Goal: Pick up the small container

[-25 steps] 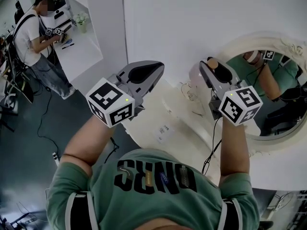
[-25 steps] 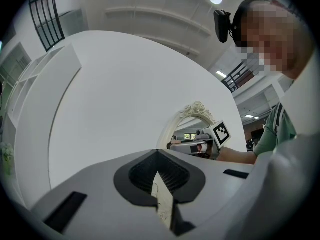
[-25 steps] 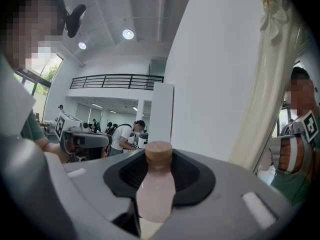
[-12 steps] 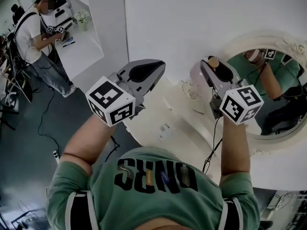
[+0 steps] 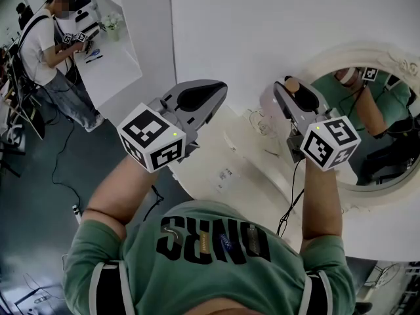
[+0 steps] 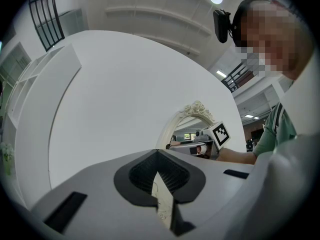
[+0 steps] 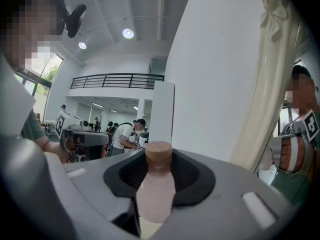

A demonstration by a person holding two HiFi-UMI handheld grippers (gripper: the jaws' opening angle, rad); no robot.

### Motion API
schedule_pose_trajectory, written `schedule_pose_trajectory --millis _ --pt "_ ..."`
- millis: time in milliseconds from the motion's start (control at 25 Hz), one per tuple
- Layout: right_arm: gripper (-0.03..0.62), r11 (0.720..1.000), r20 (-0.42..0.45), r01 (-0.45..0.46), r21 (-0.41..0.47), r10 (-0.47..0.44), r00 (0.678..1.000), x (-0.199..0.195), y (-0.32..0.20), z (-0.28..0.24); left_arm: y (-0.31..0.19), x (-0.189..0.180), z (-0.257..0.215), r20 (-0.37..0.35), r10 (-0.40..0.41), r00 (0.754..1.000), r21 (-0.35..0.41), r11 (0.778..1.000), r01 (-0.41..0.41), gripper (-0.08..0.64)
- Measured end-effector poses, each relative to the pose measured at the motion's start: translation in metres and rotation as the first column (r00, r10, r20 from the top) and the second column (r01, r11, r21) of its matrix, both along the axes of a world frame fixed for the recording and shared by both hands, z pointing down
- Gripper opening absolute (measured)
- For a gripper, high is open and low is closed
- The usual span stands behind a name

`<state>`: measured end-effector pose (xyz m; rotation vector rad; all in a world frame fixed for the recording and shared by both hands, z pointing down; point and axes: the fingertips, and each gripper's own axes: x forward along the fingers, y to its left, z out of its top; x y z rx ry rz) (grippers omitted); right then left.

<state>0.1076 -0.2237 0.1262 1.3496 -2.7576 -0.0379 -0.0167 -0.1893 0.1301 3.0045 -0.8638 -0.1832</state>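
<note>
Already the pick-up is looking done to me, so the job now is holding well. The white wall is filling most of what's ahead of the person, with the ornate mirror just to the right and the white table running beneath both arms.

The left gripper is hovering over the table's near edge, well apart from its partner, with its jaws closed together at the tips and nothing between them. The right gripper is sitting just beside the mirror frame, its jaws standing partly apart and clamped on the small container. This is a pale pink bottle lying lengthwise between the dark pads, its tan cap poking out past the tips toward the wall. From where I'm looking it is hanging in the air, clear of the table.

Doing this well means squeezing no harder — the bottle looks light and smooth, and extra pressure on a rounded body could shoot it forward out of the jaws. I'd be holding the wrist level so the cap end isn't dipping, and drawing back from the wall rather than sideways, since the mirror frame is close on the right. The left gripper is better off staying out of it — nothing here is asking for a second grip.
</note>
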Motion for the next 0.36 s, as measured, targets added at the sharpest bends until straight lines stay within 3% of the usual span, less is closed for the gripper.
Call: schedule_pose_trajectory --millis 360 --pt "0.144 1.0 -0.001 0.001 0.001 -0.001 1.0 0.0018 -0.001 0.0028 -0.0003 0.003 0.001 -0.002 0.002 1.0 0.002 1.0 -0.002 0.002"
